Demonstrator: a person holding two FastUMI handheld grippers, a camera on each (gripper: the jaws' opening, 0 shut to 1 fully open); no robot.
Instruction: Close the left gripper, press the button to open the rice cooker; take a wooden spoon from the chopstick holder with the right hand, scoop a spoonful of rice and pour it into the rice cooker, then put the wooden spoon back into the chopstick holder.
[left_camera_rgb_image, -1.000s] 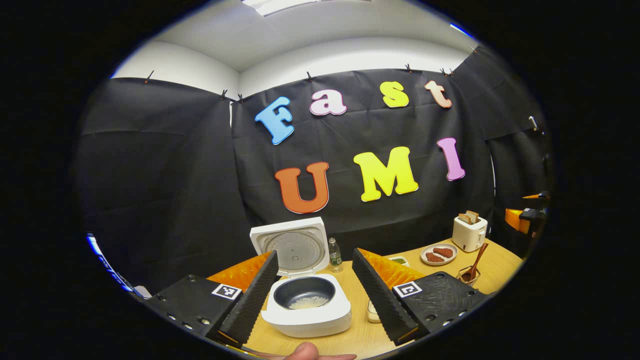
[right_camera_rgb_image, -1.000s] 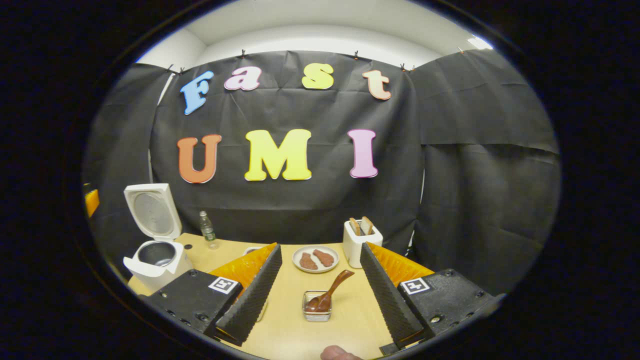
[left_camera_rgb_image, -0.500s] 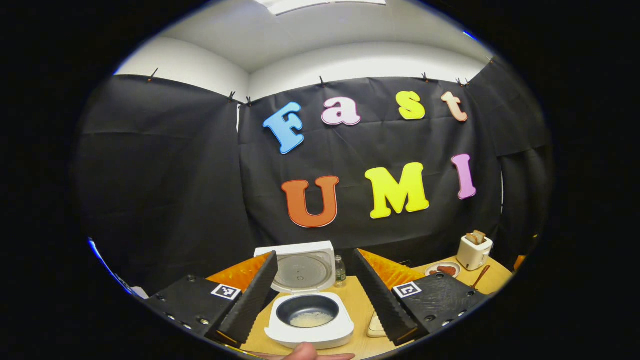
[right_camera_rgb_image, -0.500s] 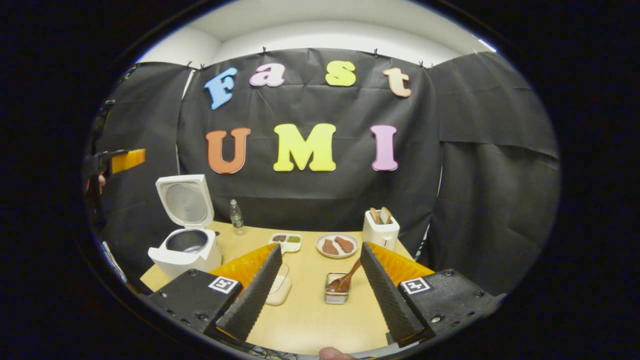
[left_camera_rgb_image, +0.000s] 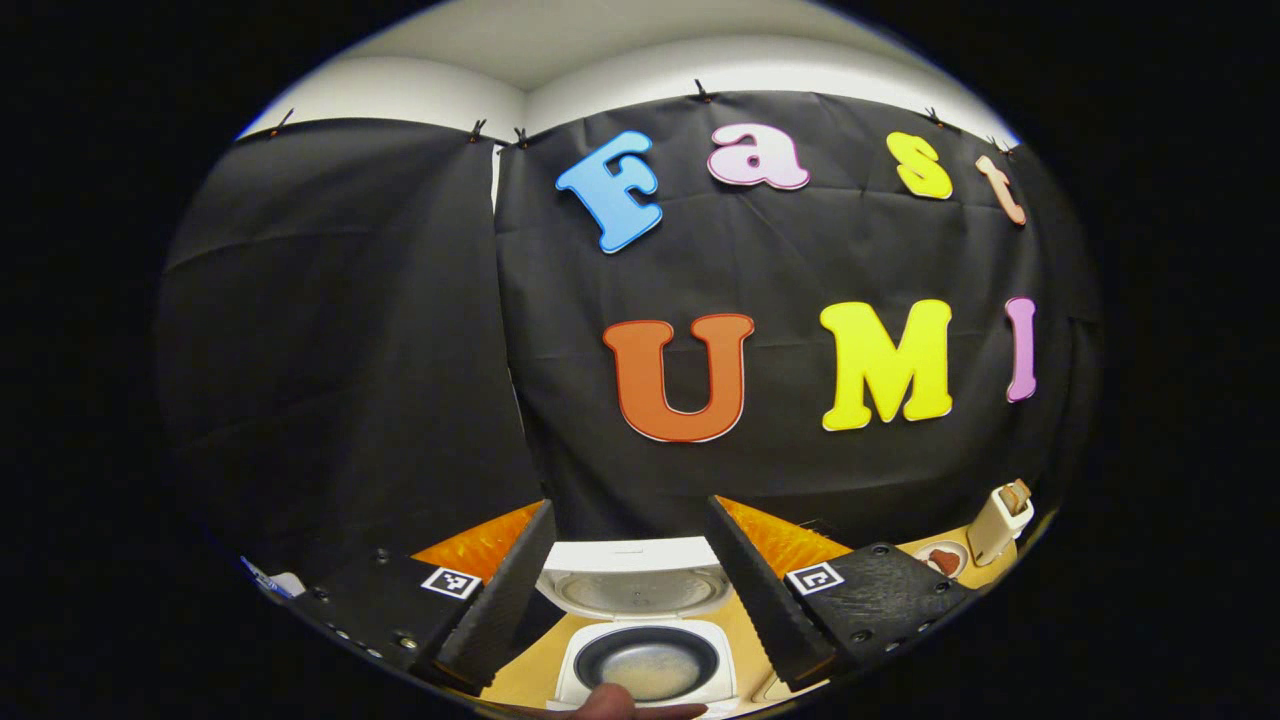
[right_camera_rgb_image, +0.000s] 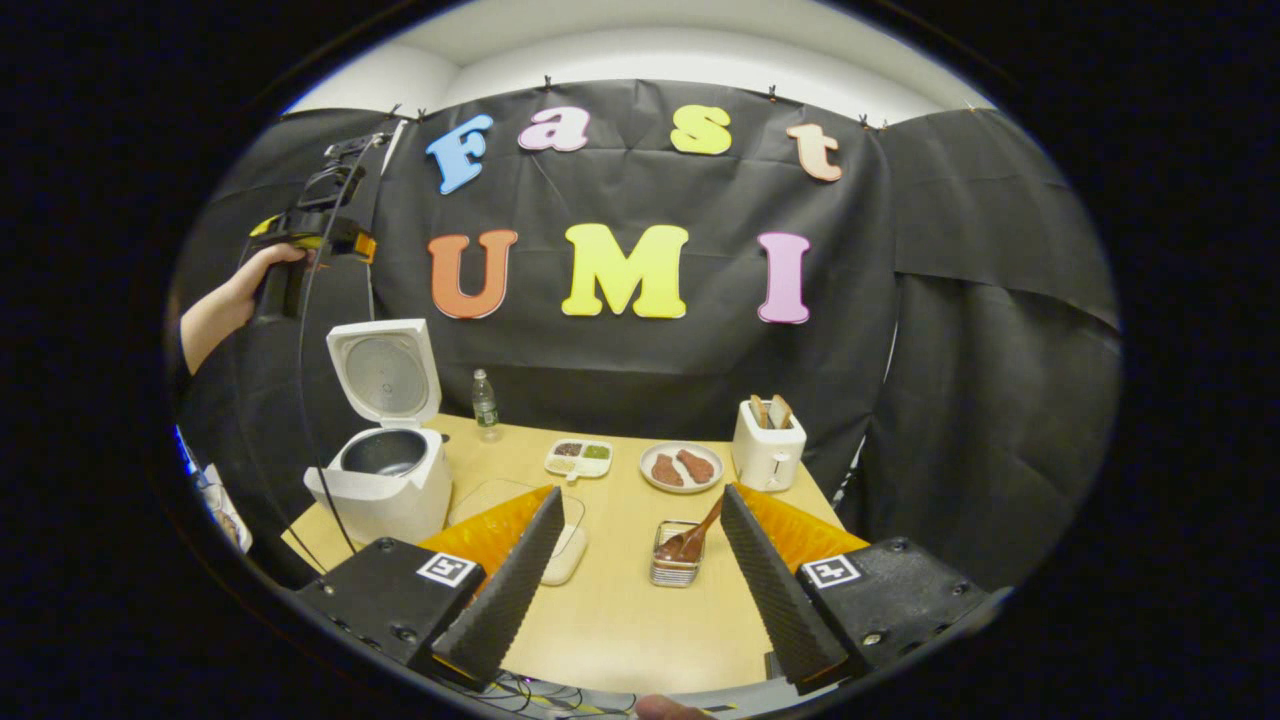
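two claws, both spread wide with nothing between their fingers. in the right gripper view the right claw (right_camera_rgb_image: 635, 585) hangs above the near edge of the desk (right_camera_rgb_image: 620, 620), and the wooden spoon (right_camera_rgb_image: 698, 532) stands bowl-down in the chopstick holder (right_camera_rgb_image: 676, 566), a small clear box at about 1 o'clock from the claw's gap, with the handle leaning up toward 1 o'clock. the rice cooker (right_camera_rgb_image: 385, 470) sits at the desk's 9 o'clock side, lid already up, the dark inner pot exposed; a flat rice container (right_camera_rgb_image: 566, 545) lies between cooker and holder, partly hidden behind the claw's left finger. further back stand a bottle (right_camera_rgb_image: 485, 403), a plate (right_camera_rgb_image: 681, 467) and a toaster (right_camera_rgb_image: 768, 447). the left claw (right_camera_rgb_image: 312, 235) is held high at 10 o'clock by a hand (right_camera_rgb_image: 250, 280), well above the cooker. in the left gripper view the left claw (left_camera_rgb_image: 628, 585) frames the rice cooker (left_camera_rgb_image: 645, 650) straight below at 6 o'clock, pale rice lying in the pot. since rice is in the pot and the spoon is in its holder, the task looks finished or close to it. the spoon should be light, stiff and smooth, so it could twist in a loose pinch; i would take it on the upper handle, clear of the holder's rim. the little holder looks light enough to tip or slide if the spoon drags on it.
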